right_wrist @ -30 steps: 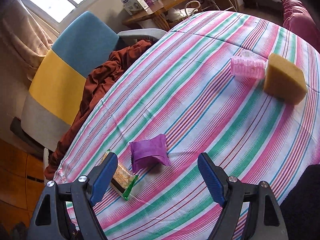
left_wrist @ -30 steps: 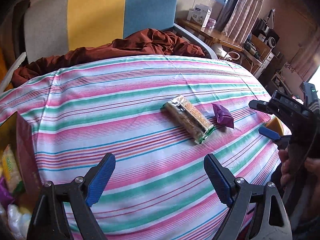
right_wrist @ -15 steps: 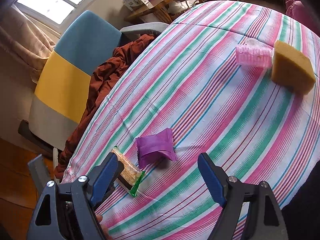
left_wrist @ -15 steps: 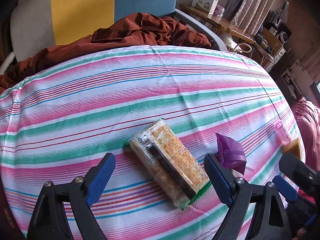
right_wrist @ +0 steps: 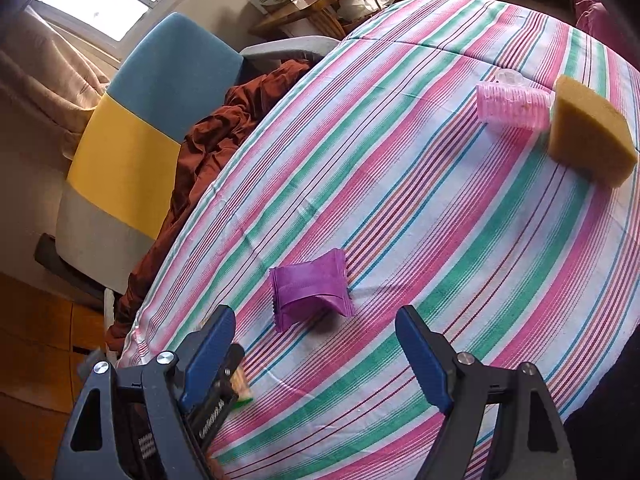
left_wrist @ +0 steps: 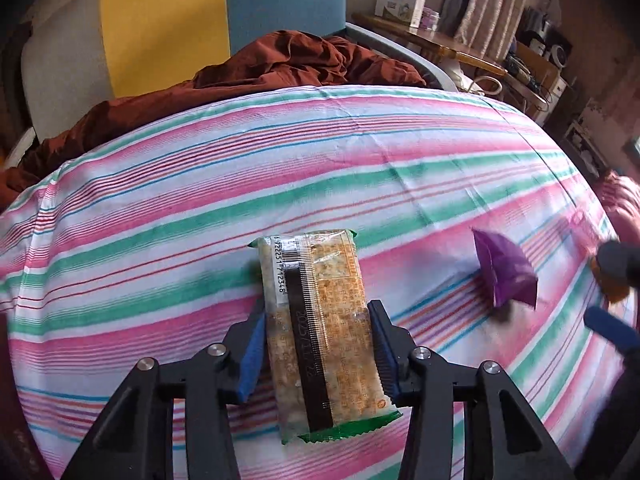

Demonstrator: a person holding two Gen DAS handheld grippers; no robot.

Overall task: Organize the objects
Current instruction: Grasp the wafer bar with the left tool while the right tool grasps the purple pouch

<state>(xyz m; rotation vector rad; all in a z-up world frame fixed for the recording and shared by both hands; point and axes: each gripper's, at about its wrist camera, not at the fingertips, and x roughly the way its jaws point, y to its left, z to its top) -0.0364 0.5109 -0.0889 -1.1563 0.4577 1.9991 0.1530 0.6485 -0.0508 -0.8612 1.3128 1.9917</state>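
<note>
My left tongs [left_wrist: 318, 354] are closing across the cracker packet [left_wrist: 320, 336], its long axis running straight ahead; right tongs [right_wrist: 316, 356] gape, empty, near the purple sachet [right_wrist: 310, 290].

A chair with grey, yellow and blue upholstered back [left_wrist: 168, 28] stands behind the striped tablecloth [left_wrist: 240, 184]. Crumpled rust-brown cloth [left_wrist: 256, 72] lies on the chair seat. A white cardboard box [left_wrist: 400, 0] sits on a wooden side table [left_wrist: 452, 50] right of the chair.
</note>
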